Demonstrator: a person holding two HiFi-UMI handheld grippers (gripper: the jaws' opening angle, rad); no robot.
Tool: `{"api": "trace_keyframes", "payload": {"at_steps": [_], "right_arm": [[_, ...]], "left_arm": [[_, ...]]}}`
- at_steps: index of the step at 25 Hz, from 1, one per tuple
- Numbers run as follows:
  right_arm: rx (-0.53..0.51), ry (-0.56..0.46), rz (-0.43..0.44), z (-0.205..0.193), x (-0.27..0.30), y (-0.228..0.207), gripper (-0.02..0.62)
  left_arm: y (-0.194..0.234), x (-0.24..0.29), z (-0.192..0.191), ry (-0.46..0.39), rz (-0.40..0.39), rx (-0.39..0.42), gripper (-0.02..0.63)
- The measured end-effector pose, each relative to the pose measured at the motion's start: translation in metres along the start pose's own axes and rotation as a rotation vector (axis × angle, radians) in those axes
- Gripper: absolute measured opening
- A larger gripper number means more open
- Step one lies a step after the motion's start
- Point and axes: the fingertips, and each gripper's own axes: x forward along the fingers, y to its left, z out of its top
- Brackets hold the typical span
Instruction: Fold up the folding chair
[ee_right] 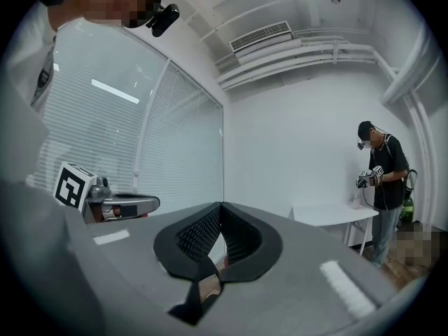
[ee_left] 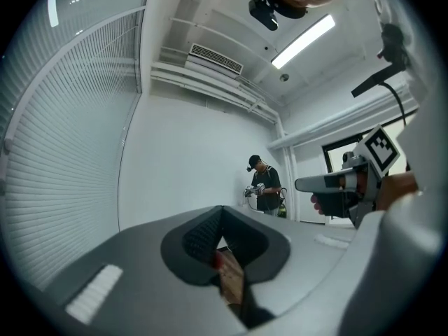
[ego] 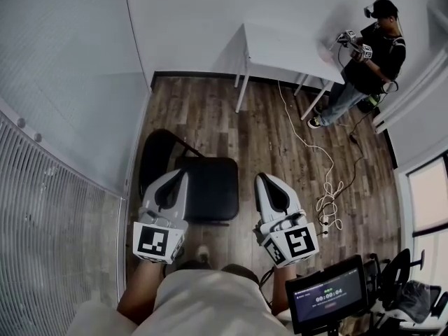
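The black folding chair (ego: 207,188) stands unfolded on the wood floor just ahead of me, its seat level and its rounded backrest (ego: 155,157) toward the left wall. My left gripper (ego: 181,176) hovers over the seat's left edge, jaws shut and empty. My right gripper (ego: 262,180) hangs just right of the seat, also shut with nothing in it. In the left gripper view the left gripper (ee_left: 222,209) points up at the far wall; the right gripper (ee_right: 220,206) does the same in its own view. Neither gripper view shows the chair.
A white table (ego: 280,56) stands against the back wall, and a person (ego: 369,56) holding grippers works at its right end. A white cable (ego: 326,182) trails across the floor to the right. Window blinds (ego: 49,208) line the left side. A screen (ego: 326,299) sits at lower right.
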Motion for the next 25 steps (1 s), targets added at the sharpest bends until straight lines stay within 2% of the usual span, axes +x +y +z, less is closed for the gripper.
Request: {"api": "trace_keyframes", "payload": {"at_steps": [10, 16, 25], "right_arm": [[0.025, 0.019, -0.012, -0.01, -0.001, -0.008, 0.003], [0.052, 0.03, 0.017, -0.012, 0.015, -0.024, 0.003], [0.098, 0.075, 0.087, -0.019, 0.023, -0.05, 0.017]], "left_arm": [[0.002, 0.003, -0.025, 0.077, 0.002, 0.007, 0.0], [0.002, 0.021, -0.03, 0.134, 0.011, 0.027, 0.0], [0.002, 0.035, -0.038, 0.232, 0.128, 0.062, 0.0]]}}
